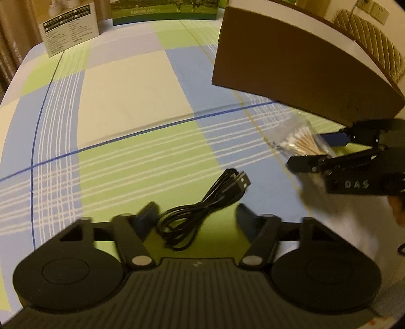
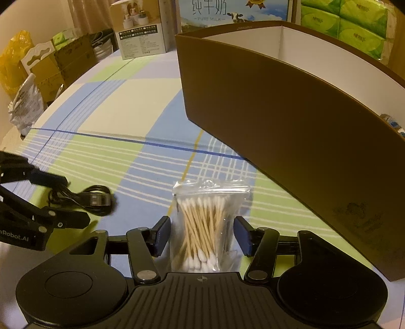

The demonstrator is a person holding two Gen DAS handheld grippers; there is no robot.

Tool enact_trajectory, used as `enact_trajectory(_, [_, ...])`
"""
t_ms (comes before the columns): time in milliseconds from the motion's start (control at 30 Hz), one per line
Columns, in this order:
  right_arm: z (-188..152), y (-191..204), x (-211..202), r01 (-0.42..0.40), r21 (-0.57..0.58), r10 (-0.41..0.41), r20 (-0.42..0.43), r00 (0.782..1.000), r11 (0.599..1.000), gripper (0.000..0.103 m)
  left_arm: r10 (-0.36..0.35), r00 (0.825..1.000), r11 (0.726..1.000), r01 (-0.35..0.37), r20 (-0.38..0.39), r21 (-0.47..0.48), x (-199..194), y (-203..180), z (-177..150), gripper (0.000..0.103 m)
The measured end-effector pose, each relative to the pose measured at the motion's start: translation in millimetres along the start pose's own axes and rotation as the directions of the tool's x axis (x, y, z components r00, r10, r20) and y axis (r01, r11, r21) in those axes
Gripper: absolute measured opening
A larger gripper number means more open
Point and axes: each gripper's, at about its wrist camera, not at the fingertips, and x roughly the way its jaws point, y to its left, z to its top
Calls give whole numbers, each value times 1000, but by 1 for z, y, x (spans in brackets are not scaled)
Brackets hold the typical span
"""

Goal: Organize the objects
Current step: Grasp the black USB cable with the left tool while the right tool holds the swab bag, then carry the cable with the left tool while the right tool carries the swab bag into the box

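Note:
A coiled black USB cable (image 1: 202, 212) lies on the checked tablecloth (image 1: 131, 101) between the fingers of my left gripper (image 1: 196, 215), which is open and not pinching it. A clear zip bag of cotton swabs (image 2: 207, 222) lies flat between the blue pads of my right gripper (image 2: 202, 236), also open. A tall open brown box (image 2: 291, 121) with a white inside stands just beyond and to the right of the bag. In the left wrist view the right gripper (image 1: 314, 150) straddles the swab bag (image 1: 298, 141) beside the brown box (image 1: 291, 63). The right wrist view shows the left gripper (image 2: 76, 200) around the cable (image 2: 96, 200).
A white product box (image 2: 141, 43) and a milk carton case (image 2: 227, 12) stand at the table's far edge, with green tissue packs (image 2: 354, 22) behind the brown box. Cardboard boxes (image 2: 63, 60) and a yellow bag (image 2: 15, 55) sit off the table's left side. Something blue (image 2: 395, 124) lies inside the brown box.

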Motion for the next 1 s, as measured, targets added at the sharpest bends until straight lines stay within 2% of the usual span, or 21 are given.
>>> enact_trajectory(133, [-1, 0, -1, 5, -7, -5, -4, 1000, 1000, 54, 17, 1000, 1000, -17, 13, 24, 0, -8, 1, 41])
enact_trajectory(167, [-1, 0, -1, 6, -8, -6, -5, 1000, 1000, 54, 19, 1000, 998, -20, 11, 54, 2, -11, 2, 33])
enact_trajectory(233, [-2, -1, -1, 9, -7, -9, -7, 1000, 1000, 55, 13, 1000, 996, -14, 10, 91, 4, -13, 4, 28])
enact_trajectory(267, [-3, -1, -2, 9, -7, -9, -7, 1000, 1000, 55, 10, 1000, 995, -11, 8, 96, 5, -14, 6, 21])
enact_trajectory(367, [-4, 0, -3, 17, -20, -17, -6, 1000, 1000, 55, 17, 1000, 999, -17, 11, 52, 5, -14, 5, 14])
enact_trajectory(467, [-7, 0, -5, 25, -31, -25, -7, 1000, 999, 55, -31, 1000, 996, 31, 0, -86, 3, -9, 1, 14])
enact_trajectory(500, [-8, 1, -5, 26, -33, -26, -5, 1000, 999, 55, -33, 999, 995, 33, -1, -98, 2, -9, 1, 14])
enact_trajectory(700, [-6, 3, -4, 39, -40, -39, -1, 999, 998, 58, 4, 1000, 999, -4, 11, -48, 9, -19, 12, 16])
enact_trajectory(867, [-6, 4, -3, 42, -45, -42, 9, 999, 998, 57, 28, 999, 999, -27, 15, -44, 15, -24, 18, 15])
enact_trajectory(900, [-6, 4, -4, 43, -45, -42, 11, 999, 998, 56, 36, 999, 999, -35, 16, -38, 15, -26, 18, 14])
enact_trajectory(967, [-7, 5, -4, 40, -49, -39, 15, 999, 998, 47, 41, 999, 999, -40, 15, -34, 15, -28, 17, 14])
enact_trajectory(1000, [-7, 6, -5, 33, -54, -32, 18, 999, 998, 38, 39, 999, 999, -39, 11, -34, 14, -29, 17, 14])
